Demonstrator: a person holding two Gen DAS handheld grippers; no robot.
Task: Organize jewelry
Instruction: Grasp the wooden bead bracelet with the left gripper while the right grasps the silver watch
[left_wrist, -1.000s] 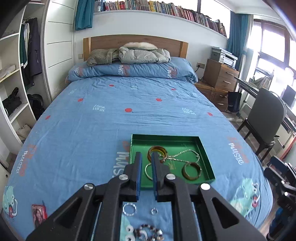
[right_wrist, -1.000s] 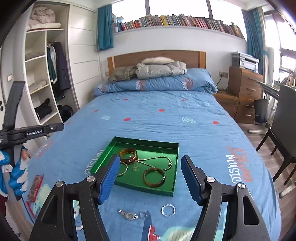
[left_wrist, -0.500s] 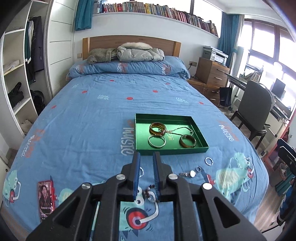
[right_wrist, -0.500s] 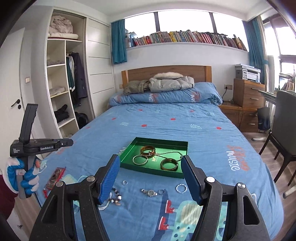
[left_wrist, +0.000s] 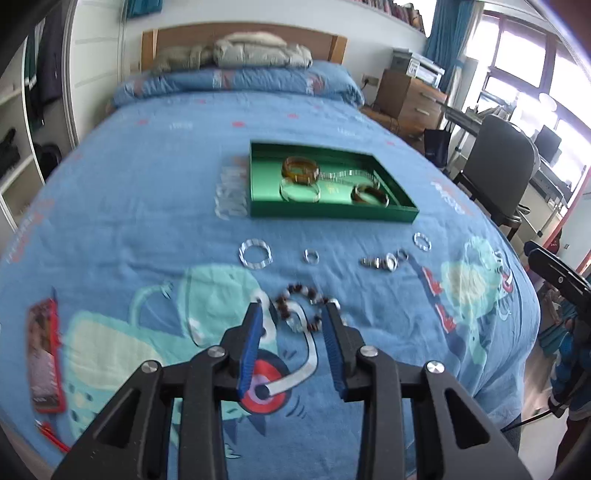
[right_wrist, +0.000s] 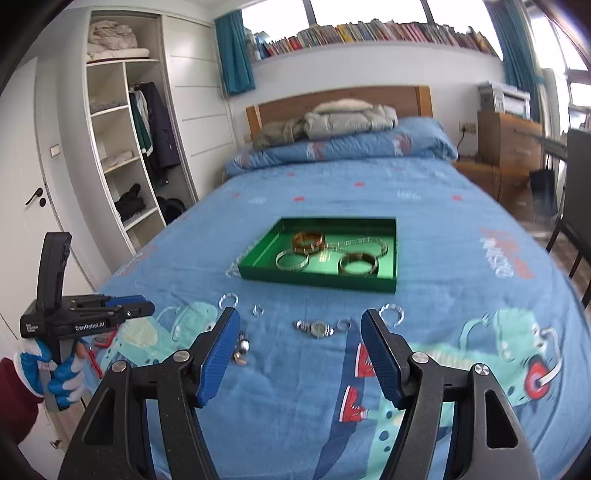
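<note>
A green tray (left_wrist: 376, 215) (right_wrist: 317, 278) on the blue bed holds bangles (left_wrist: 300, 170) and a chain. Loose on the cover in front of it lie a clear bangle (left_wrist: 255, 253), a small ring (left_wrist: 311, 256), a watch (left_wrist: 380, 262) (right_wrist: 317, 328), another clear ring (left_wrist: 422, 242) (right_wrist: 391, 314) and a beaded bracelet (left_wrist: 303, 308). My left gripper (left_wrist: 294, 314) is open, its fingertips on either side of the beaded bracelet, just above it. My right gripper (right_wrist: 299, 325) is open and empty, above the cover with the watch showing between its fingers.
A red card (left_wrist: 44, 354) lies at the bed's left edge. Pillows and a folded jacket (left_wrist: 255, 50) sit at the headboard. A chair (left_wrist: 498, 177) and desk stand to the right, shelves (right_wrist: 122, 158) to the left.
My left gripper has opened from nearly shut and dropped toward the beaded bracelet. Both grippers pulled back from the tray over the second; the right then moved slightly nearer and stayed open.
</note>
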